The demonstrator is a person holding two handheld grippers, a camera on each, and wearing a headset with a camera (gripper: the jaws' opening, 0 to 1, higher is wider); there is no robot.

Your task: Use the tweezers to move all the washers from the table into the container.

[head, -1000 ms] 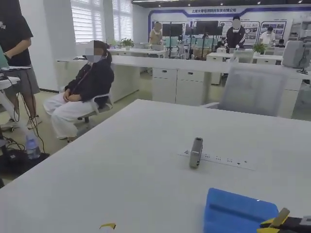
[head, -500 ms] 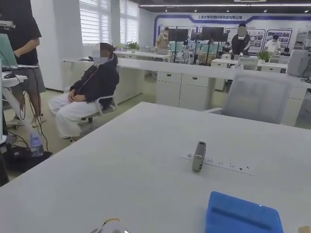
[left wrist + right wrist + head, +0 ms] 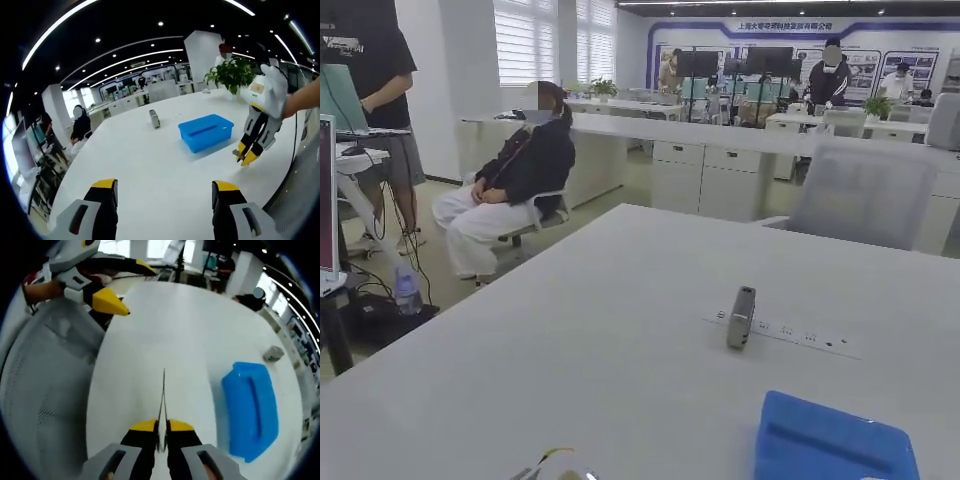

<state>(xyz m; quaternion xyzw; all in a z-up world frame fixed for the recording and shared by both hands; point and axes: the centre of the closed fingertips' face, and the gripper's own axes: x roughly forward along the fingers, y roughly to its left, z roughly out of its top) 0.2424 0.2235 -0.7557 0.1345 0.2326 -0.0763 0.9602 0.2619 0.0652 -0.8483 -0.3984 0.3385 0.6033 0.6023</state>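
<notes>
The blue plastic container (image 3: 835,442) rests on the white table (image 3: 600,340) at the near right. My right gripper (image 3: 161,426) is shut on thin metal tweezers (image 3: 162,392), whose tips point out over bare tabletop to the left of the blue container (image 3: 250,407). My left gripper (image 3: 165,186) is open with nothing between its jaws, and it faces the blue container (image 3: 206,131). The right gripper (image 3: 248,156) hangs above the table's edge at the right of the left gripper view, in a gloved hand. A gripper's yellow tip (image 3: 552,460) peeks in at the head view's bottom edge.
A small grey device (image 3: 741,317) stands beside a power socket strip (image 3: 795,335) set into the table, beyond the container. A grey office chair (image 3: 865,195) stands at the far side. A seated person (image 3: 510,190) and a standing person (image 3: 375,90) are off to the left.
The head camera has drifted, shifting the whole picture. The yellow-tipped gripper seen at the bottom right a second ago has left the head view. The container and grey device have stayed put.
</notes>
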